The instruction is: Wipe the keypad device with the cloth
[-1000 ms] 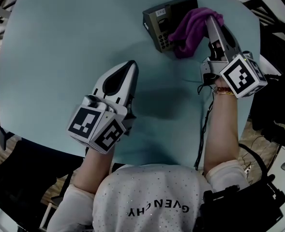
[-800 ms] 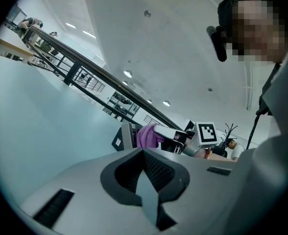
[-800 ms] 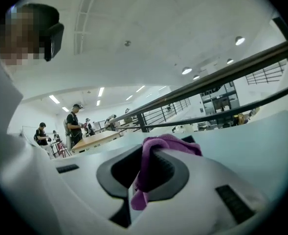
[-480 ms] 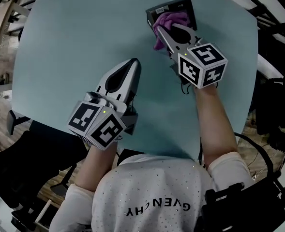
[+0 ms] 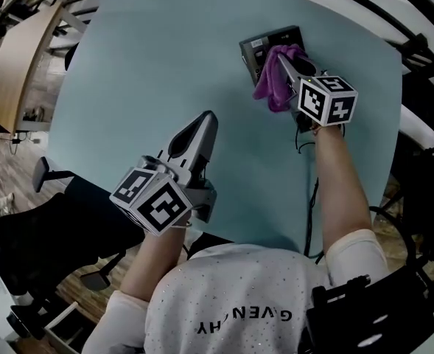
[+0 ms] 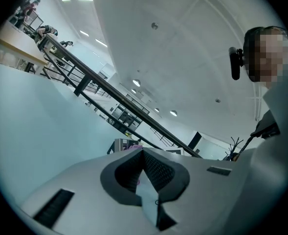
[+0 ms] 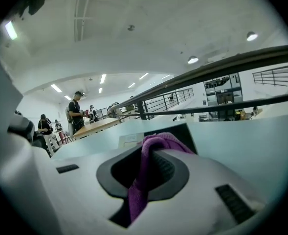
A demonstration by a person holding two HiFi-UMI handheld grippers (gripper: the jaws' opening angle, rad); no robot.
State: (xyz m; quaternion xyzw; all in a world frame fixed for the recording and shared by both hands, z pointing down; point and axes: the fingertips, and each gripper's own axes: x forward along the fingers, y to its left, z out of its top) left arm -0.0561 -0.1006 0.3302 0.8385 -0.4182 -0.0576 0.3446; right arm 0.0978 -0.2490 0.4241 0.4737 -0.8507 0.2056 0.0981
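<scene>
— Right claw (image 5: 284,56) first: what is it doing?
— Its jaws are pinched on a purple cloth (image 7: 140,185). One thick fold runs up between the pads and spills over the tips. The rest hangs loose off the claw's left side, back toward me.

— How will that cloth behave?
— I judge it soft, light and limp, apt to bunch or drag out of the grip. The best hold is on a doubled fold set deep between the pads, as it is now. That leaves a loose tail free to do the rubbing.

— Where is the keypad device (image 5: 255,49)?
— Right beneath and just past the tips, with the cloth lying on it. It is a dark, boxy unit lying flat on the pale blue-green table (image 5: 150,65).

— Which way does it lie?
— Its long axis seems to run across the claw's line of reach, left to right. The paler keyed face sits toward the claw's left, and the darker end lies to the claw's right. It looks hard and stiff. I suspect it is light enough to skid on the smooth top if I push sideways.

— And the other claw?
— My left claw (image 5: 208,118) is well apart, behind and to the left of the right one, nearer my body. Its jaws are pressed together on nothing, pointing roughly toward the device.
</scene>
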